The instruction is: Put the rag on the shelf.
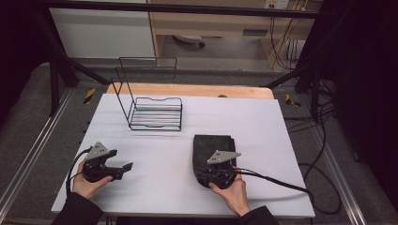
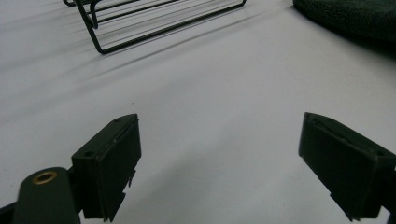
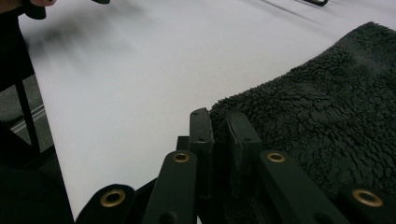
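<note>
Right jaws: pads are pressing nearly together, pinching the near left corner of the dark fleece cloth (image 3: 327, 107); in the right gripper view a thin fold of the pile is sitting between them.
Right gripper (image 3: 218, 122): it is lying low over the cloth's near edge, with the person's right hand (image 1: 233, 193) wrapping its body from behind (the grey three-cornered plate is riding on top in the high view).
Cloth position: folded into a rough rectangle, it is lying flat on the white table (image 1: 263, 122), on the right half and toward the person, well apart from the wire rack.
Left jaws: spread wide, holding nothing; bare tabletop is showing between the two black pads (image 2: 109, 163) in the left gripper view.
Left gripper (image 1: 123, 169): it is resting near the table's near left edge, pointing toward the middle, with the left hand (image 1: 87, 183) gripping it from below; it is staying well apart from the cloth.
Wire rack (image 1: 152, 110): black, standing upright toward the far left of the tabletop, its tall back frame leaning away (its near corner is showing at the top of the left gripper view).
Cables: one is trailing from each gripper, the right one running off the table's right edge.
Surroundings: dark frame bars and grey floor are ringing the table.
</note>
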`<state>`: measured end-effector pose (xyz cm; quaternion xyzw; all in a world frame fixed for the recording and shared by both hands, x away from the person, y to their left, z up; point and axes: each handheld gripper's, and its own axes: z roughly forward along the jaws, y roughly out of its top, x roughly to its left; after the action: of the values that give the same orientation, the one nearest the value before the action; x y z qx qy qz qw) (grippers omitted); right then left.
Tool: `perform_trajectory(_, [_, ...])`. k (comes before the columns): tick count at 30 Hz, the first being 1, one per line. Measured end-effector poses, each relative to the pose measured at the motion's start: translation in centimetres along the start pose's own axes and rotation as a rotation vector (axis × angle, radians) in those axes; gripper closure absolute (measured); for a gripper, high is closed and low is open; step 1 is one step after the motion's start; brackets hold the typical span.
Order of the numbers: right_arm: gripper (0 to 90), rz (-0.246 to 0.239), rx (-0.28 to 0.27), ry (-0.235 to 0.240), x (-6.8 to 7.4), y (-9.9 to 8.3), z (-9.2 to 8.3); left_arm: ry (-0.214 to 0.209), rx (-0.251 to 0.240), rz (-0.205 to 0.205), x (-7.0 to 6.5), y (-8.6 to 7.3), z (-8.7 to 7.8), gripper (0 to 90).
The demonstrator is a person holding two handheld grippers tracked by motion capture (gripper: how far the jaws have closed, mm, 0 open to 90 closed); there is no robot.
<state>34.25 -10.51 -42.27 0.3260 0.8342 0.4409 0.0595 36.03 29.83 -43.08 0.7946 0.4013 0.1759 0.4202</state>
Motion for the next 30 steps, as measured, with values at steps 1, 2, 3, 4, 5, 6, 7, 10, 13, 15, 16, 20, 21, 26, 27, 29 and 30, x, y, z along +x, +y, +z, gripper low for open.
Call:
perform_trajectory(1, [82.2,-0.005,0.009,0.004,0.2,-0.1,0.2,0.0,0.003,0.002,0.0,0.0,0.0,12.9])
perform_trajectory(2, [82.2,-0.005,0.009,0.004,0.2,-0.1,0.2,-0.001,0.003,0.002,0.0,0.0,0.0,12.9])
perform_trajectory(3, [82.0,-0.005,0.018,0.006,0.2,-0.2,0.5,-0.001,0.004,0.002,0.0,0.0,0.0,12.9])
perform_trajectory(4, [82.0,-0.005,0.018,0.006,0.2,-0.2,0.5,-0.001,0.005,0.002,0.0,0.0,0.0,12.9])
perform_trajectory(5, [81.2,-0.011,0.034,0.005,0.1,-0.4,0.9,-0.001,0.006,0.002,0.0,0.0,0.0,12.8])
perform_trajectory(6, [81.2,-0.011,0.034,0.005,0.1,-0.4,0.9,-0.001,0.008,0.001,0.0,0.0,0.0,12.8])
perform_trajectory(7, [80.1,-0.011,0.048,0.004,0.1,-0.5,1.1,-0.002,0.008,0.001,0.0,0.0,0.0,12.8])
perform_trajectory(10, [70.4,-0.003,0.062,0.024,0.0,-0.8,1.5,-0.004,0.009,0.0,-0.1,0.0,0.0,12.7])
perform_trajectory(13, [51.7,-0.007,0.03,0.018,-0.2,-0.4,0.6,-0.005,0.013,-0.001,-0.2,0.1,0.0,12.5])
perform_trajectory(15, [47.0,0.018,-0.013,0.005,-1.0,-0.2,-0.7,-0.006,0.011,-0.001,-0.3,0.2,0.0,12.4])
perform_trajectory(16, [46.2,0.03,-0.036,-0.016,-1.6,-0.2,-1.5,-0.005,0.011,-0.002,-0.3,0.2,0.0,12.4])
perform_trajectory(20, [47.1,0.099,-0.062,-0.132,-4.5,-1.3,-4.4,-0.003,0.015,-0.002,-0.3,0.3,0.1,12.4])
perform_trajectory(21, [47.1,0.099,-0.062,-0.132,-4.5,-1.3,-4.4,-0.003,0.015,-0.004,-0.3,0.3,0.1,12.4])
perform_trajectory(26, [58.3,0.185,0.009,-0.188,-6.4,-3.9,-5.7,-0.002,0.024,-0.002,-0.5,0.3,0.2,12.5])
perform_trajectory(27, [60.5,0.193,0.015,-0.182,-6.6,-4.3,-5.7,-0.002,0.023,0.0,-0.5,0.3,0.2,12.5])
perform_trajectory(29, [65.2,0.197,0.026,-0.169,-6.4,-4.6,-5.6,-0.002,0.019,0.001,-0.6,0.4,0.2,12.5])
perform_trajectory(30, [69.3,0.187,0.034,-0.157,-6.2,-4.7,-5.4,-0.002,0.018,0.001,-0.6,0.4,0.2,12.5])
